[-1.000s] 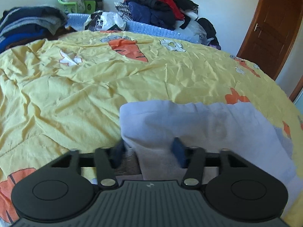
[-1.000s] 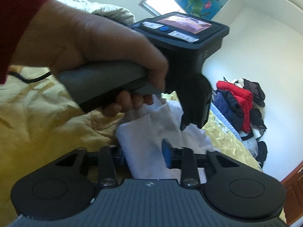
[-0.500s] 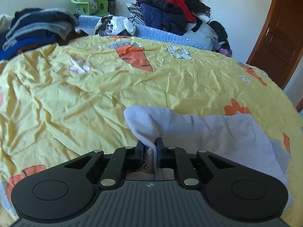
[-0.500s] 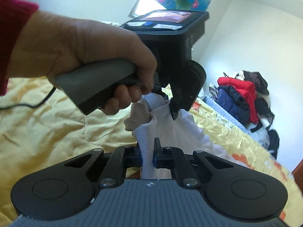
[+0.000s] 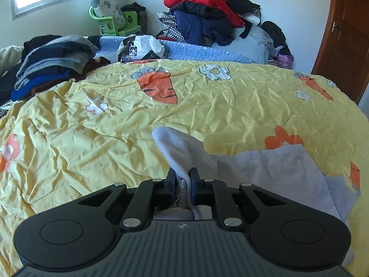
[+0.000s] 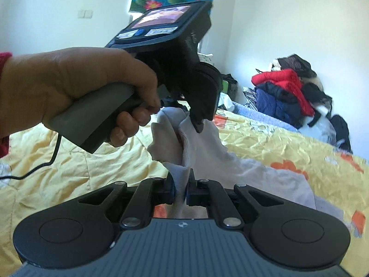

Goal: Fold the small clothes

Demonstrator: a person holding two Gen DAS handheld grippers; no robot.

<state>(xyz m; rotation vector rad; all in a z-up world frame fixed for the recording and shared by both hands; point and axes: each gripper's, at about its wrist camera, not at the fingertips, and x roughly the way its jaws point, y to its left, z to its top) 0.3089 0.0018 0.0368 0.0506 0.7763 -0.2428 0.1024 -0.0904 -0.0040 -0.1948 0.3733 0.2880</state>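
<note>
between the fingers (image 5: pixel 171 180) of the left gripper (image 5: pixel 182 181) a bunched edge of the pale garment (image 5: pixel 265 173) is pinched, the two pads pressed close on the cloth. the same garment (image 6: pixel 200 145) is clamped in the right gripper (image 6: pixel 181 189), its fingers (image 6: pixel 191 190) drawn together on a fold just below the other tool. in the right wrist view the left gripper (image 6: pixel 198 124) is seen from the side, gripped by a hand (image 6: pixel 80 80) in a red sleeve, with the cloth hanging from its tip and lifted off the bed at that end. the rest of the garment is spread flat on the yellow carrot-print bedspread (image 5: pixel 115 127), trailing off to the right. at the far edge of the bed a stack of folded dark clothes (image 5: pixel 48 62) is seen on the left, and a heap of red and navy jackets (image 5: pixel 207 11) is piled against the wall. a brown door (image 5: pixel 346 34) is visible at the right.
</note>
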